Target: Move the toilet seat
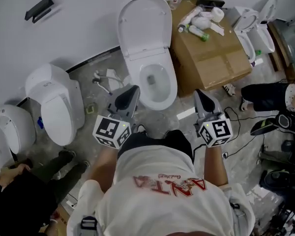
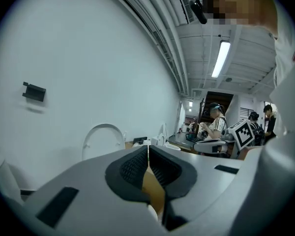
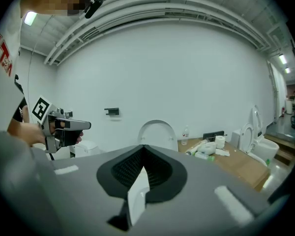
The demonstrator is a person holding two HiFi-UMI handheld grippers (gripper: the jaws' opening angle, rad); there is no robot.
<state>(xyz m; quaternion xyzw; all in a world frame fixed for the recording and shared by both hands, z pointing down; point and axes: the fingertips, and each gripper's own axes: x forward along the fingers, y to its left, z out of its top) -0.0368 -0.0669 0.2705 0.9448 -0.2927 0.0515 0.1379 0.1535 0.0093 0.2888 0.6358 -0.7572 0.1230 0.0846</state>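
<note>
Ahead of the left hand-held gripper (image 1: 129, 96) and the right hand-held gripper (image 1: 203, 100), both clenched on nothing and clear of it, the toilet seat (image 1: 143, 26) stands raised against the wall beyond the toilet bowl (image 1: 160, 85). It looks like stiff, smooth, hinged plastic, probably light but slippery, so I judge its free top rim the best hold, swung slowly lest it slam. The only readable writing is red "ANTA" on the person's shirt (image 1: 169, 191).
</note>
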